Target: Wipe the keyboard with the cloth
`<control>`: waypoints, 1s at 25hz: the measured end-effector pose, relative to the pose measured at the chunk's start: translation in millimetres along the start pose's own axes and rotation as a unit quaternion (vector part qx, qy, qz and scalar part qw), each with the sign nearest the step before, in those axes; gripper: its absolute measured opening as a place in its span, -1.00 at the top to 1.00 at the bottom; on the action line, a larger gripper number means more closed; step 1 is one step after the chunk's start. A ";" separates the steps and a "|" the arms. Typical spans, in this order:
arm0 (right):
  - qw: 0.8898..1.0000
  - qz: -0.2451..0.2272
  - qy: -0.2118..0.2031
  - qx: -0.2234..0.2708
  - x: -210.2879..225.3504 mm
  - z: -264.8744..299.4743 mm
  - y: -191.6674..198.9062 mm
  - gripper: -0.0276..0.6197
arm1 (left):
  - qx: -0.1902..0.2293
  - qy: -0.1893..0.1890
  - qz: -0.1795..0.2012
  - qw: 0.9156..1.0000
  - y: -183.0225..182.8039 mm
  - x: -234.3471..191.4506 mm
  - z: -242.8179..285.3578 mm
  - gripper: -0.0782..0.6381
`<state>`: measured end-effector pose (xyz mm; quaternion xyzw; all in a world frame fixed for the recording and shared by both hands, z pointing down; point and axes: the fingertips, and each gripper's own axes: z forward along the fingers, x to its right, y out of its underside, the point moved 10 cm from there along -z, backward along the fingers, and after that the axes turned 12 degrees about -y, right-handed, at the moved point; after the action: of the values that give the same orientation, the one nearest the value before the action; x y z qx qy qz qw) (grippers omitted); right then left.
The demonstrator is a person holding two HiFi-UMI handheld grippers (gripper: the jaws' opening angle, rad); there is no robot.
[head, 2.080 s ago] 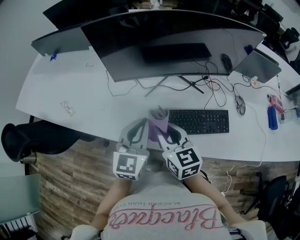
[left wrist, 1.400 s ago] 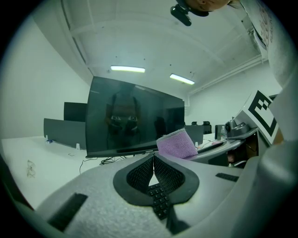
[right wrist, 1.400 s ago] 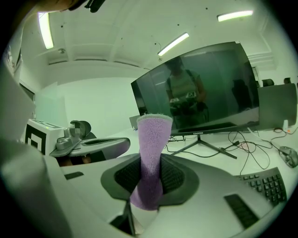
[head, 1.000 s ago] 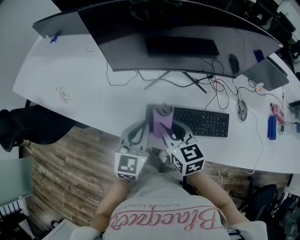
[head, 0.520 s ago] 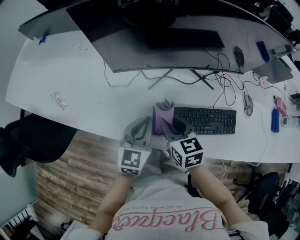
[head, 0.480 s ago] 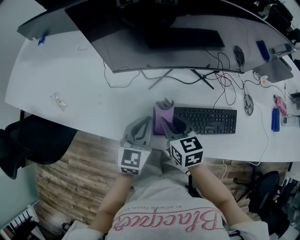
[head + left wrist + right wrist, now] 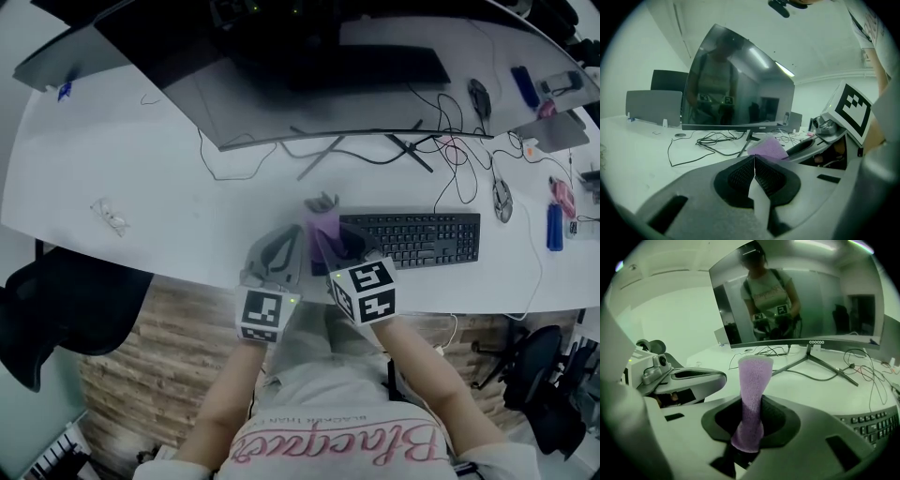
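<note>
Keyboard sat flat and black on the white desk in the head view, with the purple cloth held at its left end. Left gripper view: left gripper jaws pressed together, empty. Right gripper view: right gripper pinched the fuzzy cloth into a twisted column; dragged over bumpy keys, it'd probably slip out

A wide curved monitor stands dark on its splayed legs at the back of a white desk, black cables trailing from beneath it. To the right lie a grey mouse and a blue object; a small clear wrapper lies well apart at the left. A black office chair stands on the wood-plank floor
</note>
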<state>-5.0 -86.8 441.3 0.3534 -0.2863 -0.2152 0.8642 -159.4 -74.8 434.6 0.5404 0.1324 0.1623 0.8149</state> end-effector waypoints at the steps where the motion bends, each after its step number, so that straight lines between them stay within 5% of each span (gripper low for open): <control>1: 1.000 0.001 0.003 -0.002 0.7 2.5 0.1 0.65 | -0.001 0.000 0.000 1.000 0.9 -0.8 1.3 0.77; 9: 0.999 0.015 0.018 -0.027 6.6 12.5 6.8 0.65 | -0.011 -0.008 -0.015 1.000 13.1 -0.6 2.8 0.77; 25: 0.999 -0.017 -0.023 -0.044 23.5 6.3 8.9 0.65 | -0.023 -0.046 -0.025 0.998 10.0 41.2 13.1 0.77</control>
<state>9.8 -97.5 459.6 0.3146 -0.2905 -0.2506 0.8682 -117.9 -65.4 447.3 0.5248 0.1040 0.1200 0.8363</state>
